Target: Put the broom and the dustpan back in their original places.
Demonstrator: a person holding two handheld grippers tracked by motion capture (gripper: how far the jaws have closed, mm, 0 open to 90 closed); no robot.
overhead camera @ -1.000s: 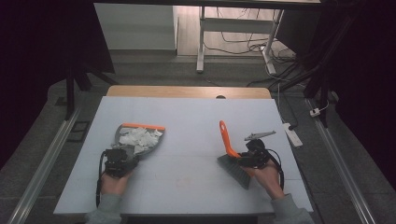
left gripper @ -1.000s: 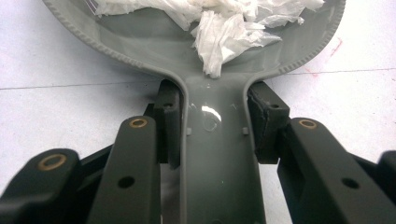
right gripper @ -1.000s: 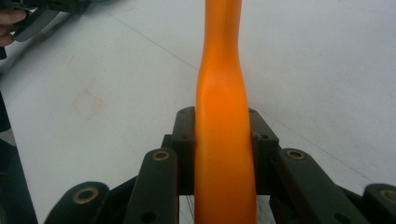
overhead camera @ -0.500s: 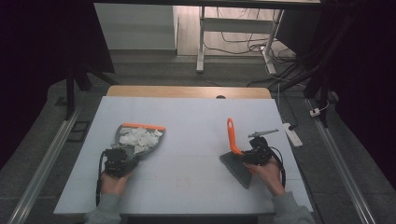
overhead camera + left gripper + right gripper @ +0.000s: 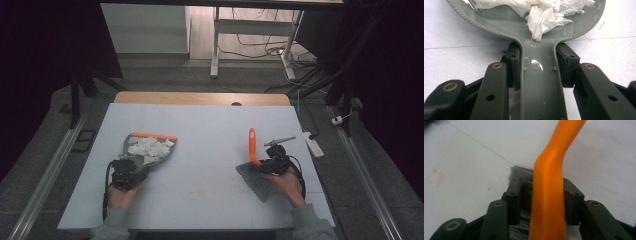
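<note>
Here the dustpan (image 5: 541,82) handle is clamped by the left gripper (image 5: 127,172) near the table's (image 5: 210,125) left edge; the right gripper's (image 5: 272,162) jaws, just opened, stand loosely around the brush (image 5: 549,195) handle.

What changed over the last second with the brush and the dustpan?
The orange brush handle swung upright from a leftward lean and shifted right. The right gripper has just been opening its jaws, with the handle between them and a gap on one side. The left gripper stayed clamped on the dustpan, tissue scraps unmoved.

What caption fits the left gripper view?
Left gripper clamps the grey dustpan handle, crumpled white paper in its pan.
</note>
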